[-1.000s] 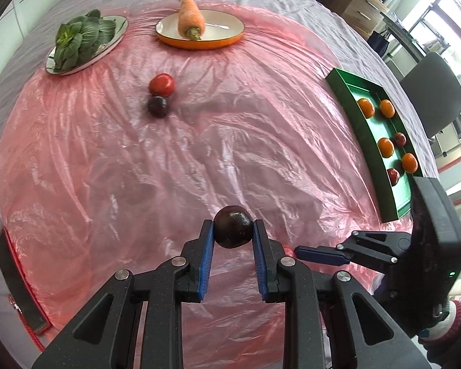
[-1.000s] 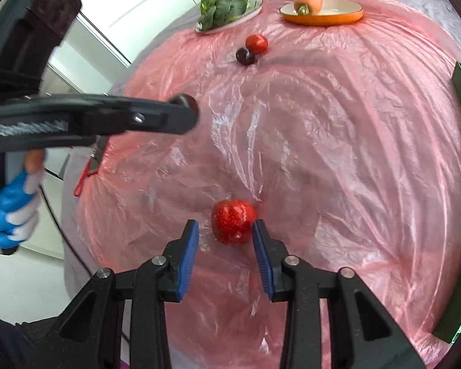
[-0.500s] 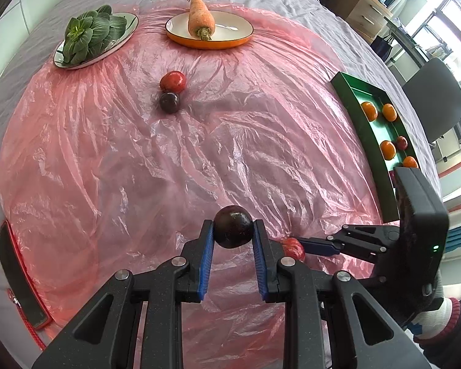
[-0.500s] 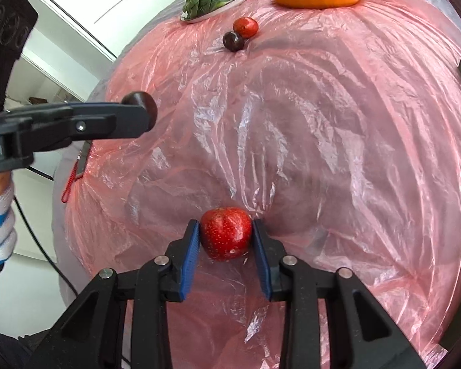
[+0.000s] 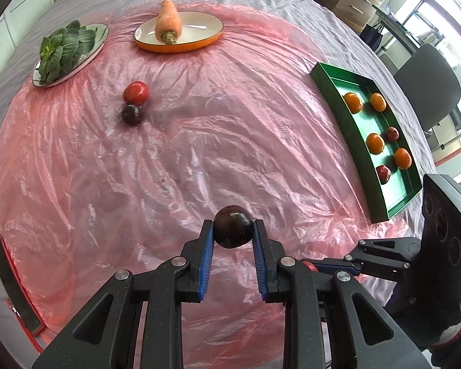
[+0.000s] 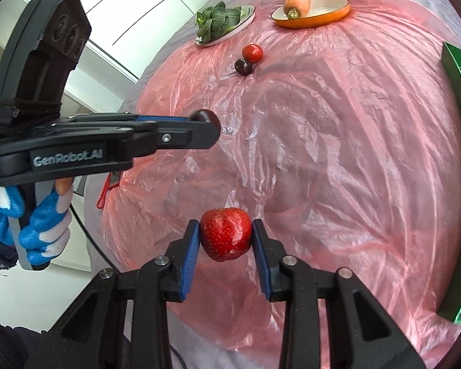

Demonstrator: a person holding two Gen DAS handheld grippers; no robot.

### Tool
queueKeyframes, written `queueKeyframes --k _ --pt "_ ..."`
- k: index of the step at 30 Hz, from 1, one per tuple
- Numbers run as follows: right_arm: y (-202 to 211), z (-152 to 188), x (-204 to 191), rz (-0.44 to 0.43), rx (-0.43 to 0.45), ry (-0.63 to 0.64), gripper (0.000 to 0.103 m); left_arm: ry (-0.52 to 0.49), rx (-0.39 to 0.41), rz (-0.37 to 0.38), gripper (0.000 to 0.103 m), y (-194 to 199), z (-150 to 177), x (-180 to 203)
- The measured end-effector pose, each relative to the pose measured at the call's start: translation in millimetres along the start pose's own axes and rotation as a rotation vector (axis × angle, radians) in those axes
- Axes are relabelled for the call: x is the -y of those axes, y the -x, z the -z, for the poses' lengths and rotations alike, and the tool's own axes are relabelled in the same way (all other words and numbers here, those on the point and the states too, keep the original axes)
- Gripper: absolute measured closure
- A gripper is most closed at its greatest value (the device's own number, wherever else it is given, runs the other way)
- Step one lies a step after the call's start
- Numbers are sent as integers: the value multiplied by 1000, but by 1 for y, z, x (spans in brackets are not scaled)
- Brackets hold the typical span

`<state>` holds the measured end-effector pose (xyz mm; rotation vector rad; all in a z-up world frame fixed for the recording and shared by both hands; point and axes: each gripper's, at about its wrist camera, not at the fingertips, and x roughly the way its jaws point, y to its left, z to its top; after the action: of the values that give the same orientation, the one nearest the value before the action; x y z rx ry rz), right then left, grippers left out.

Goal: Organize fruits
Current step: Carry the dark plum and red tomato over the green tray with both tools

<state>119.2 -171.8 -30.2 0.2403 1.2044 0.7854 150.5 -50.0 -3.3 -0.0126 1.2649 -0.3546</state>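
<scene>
A dark purple round plum (image 5: 233, 230) is pinched by the left claw (image 5: 233, 247), and a speckled red round fruit (image 6: 226, 234) is pinched by the right claw (image 6: 226, 244); both are held above the crinkled pink plastic sheet (image 5: 199, 160) on the tabletop. A green rectangular tray (image 5: 338, 104) holding small orange and red fruits is seen to the right, well apart. One red and one dark fruit (image 5: 132, 114) are left touching on the sheet farther out.

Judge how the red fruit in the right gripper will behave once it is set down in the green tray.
The red fruit looks round and glossy, so it may roll on the green tray. It seems firm, undented between the right gripper pads.
</scene>
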Motion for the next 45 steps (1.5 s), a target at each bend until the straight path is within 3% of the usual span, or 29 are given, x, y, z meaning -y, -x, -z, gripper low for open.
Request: queueKeyframes --k 13,23,29,36,45 --pt "68 52 34 43 20 -93 57 -91 -45 49 82 -23 -11 74" --pt "133 79 87 137 91 -200 57 -190 -39 116 82 -33 -35 141" --pt "164 63 124 215 159 -215 57 -250 -5 150 82 -42 -66 183" --pt "187 23 181 316 222 -202 57 -276 16 176 82 -71 -108 223" --pt "190 -30 244 407 236 -163 57 -212 -16 150 82 -121 -140 230"
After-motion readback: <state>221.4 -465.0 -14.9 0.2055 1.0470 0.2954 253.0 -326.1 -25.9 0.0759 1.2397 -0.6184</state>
